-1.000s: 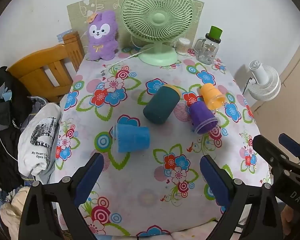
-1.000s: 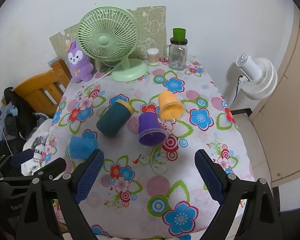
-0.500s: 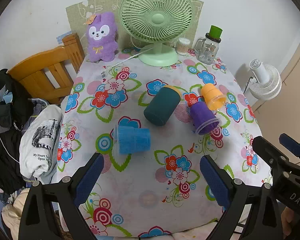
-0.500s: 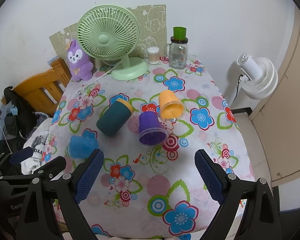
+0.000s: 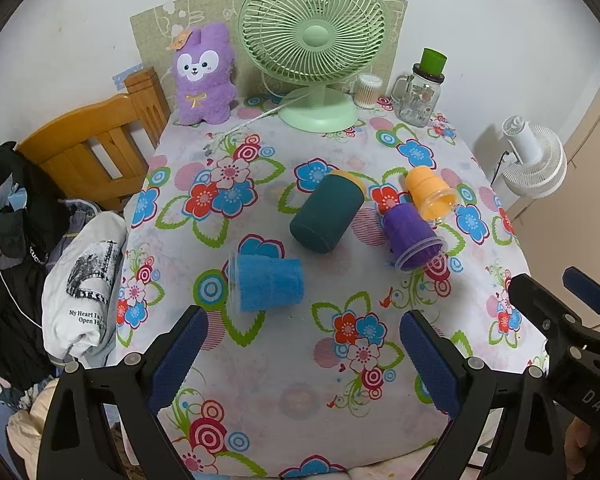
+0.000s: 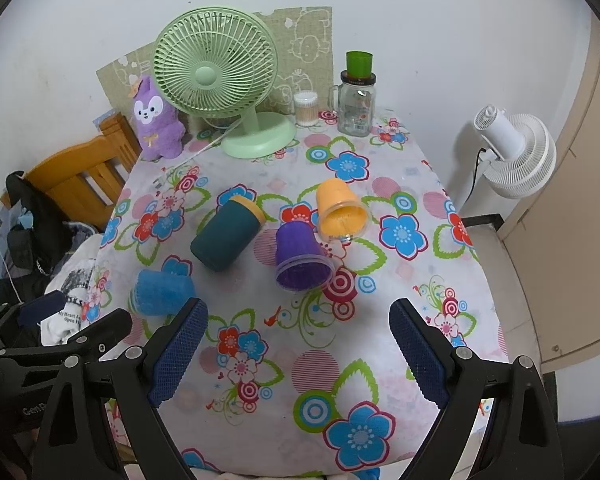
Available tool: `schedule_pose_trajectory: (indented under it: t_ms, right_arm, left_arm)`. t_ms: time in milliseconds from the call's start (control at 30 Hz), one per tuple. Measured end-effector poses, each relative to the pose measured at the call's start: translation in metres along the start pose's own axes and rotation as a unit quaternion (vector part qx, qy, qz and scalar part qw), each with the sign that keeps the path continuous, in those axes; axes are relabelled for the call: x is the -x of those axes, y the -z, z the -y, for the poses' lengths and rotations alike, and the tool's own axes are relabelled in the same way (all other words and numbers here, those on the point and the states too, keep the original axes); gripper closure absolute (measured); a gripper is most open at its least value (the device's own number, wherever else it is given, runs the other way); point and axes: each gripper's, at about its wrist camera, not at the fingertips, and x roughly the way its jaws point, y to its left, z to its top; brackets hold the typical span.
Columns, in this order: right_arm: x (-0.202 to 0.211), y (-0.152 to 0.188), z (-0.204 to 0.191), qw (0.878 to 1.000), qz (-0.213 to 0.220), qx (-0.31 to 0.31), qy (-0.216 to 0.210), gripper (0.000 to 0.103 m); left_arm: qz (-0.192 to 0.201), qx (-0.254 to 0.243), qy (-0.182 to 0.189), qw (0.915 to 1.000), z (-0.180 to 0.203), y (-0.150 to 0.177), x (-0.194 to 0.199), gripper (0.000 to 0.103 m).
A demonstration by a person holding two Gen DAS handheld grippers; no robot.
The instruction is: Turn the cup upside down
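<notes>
Several cups lie on their sides on the floral tablecloth [image 5: 260, 360]: a blue cup [image 5: 266, 286] [image 6: 162, 292], a dark teal cup with a yellow rim [image 5: 326, 212] [image 6: 226, 238], a purple cup [image 5: 412, 236] [image 6: 300, 258] and an orange cup [image 5: 430, 192] [image 6: 340, 210]. My left gripper [image 5: 304, 354] is open and empty, above the table's front part, just in front of the blue cup. My right gripper [image 6: 296, 350] is open and empty, in front of the purple cup. Each gripper shows at the edge of the other's view.
A green desk fan [image 5: 314, 52], a purple plush toy [image 5: 204, 76], a glass jar with a green lid [image 5: 420, 92] and a cotton swab tub [image 5: 368, 90] stand at the back. A wooden chair [image 5: 92, 148] with clothes is left. A white floor fan [image 6: 516, 152] is right.
Both grippers have moved slightly forward and lower toward the table; the cups appear a little larger. No cup has moved.
</notes>
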Motion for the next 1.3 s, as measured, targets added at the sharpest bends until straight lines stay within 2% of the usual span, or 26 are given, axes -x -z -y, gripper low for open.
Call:
schedule_pose_trajectory:
  t_ms: [400,1000,1133,1300]
  right_arm:
    - [-0.002,0.001,0.003,1.0,-0.004,-0.003,0.0,0.009]
    - [-0.02,-0.018,0.007,1.0,-0.017,0.004,0.008,0.009]
    - [-0.029,-0.023,0.008,1.0,-0.026,0.001,-0.003,0.009]
    - [-0.045,-0.03,0.006,1.0,-0.029,0.004,0.003,0.009]
  left_arm:
    - [0.0,-0.006,-0.003,1.0,0.0,-0.001,-0.002,0.005]
    - [-0.02,-0.041,-0.01,0.9989,0.017,-0.028,-0.026,0.005]
    - [-0.022,-0.064,-0.015,0.9976,0.02,-0.035,-0.037,0.005]
    - [-0.027,-0.091,-0.015,0.9954,0.022,-0.043,-0.053,0.005]
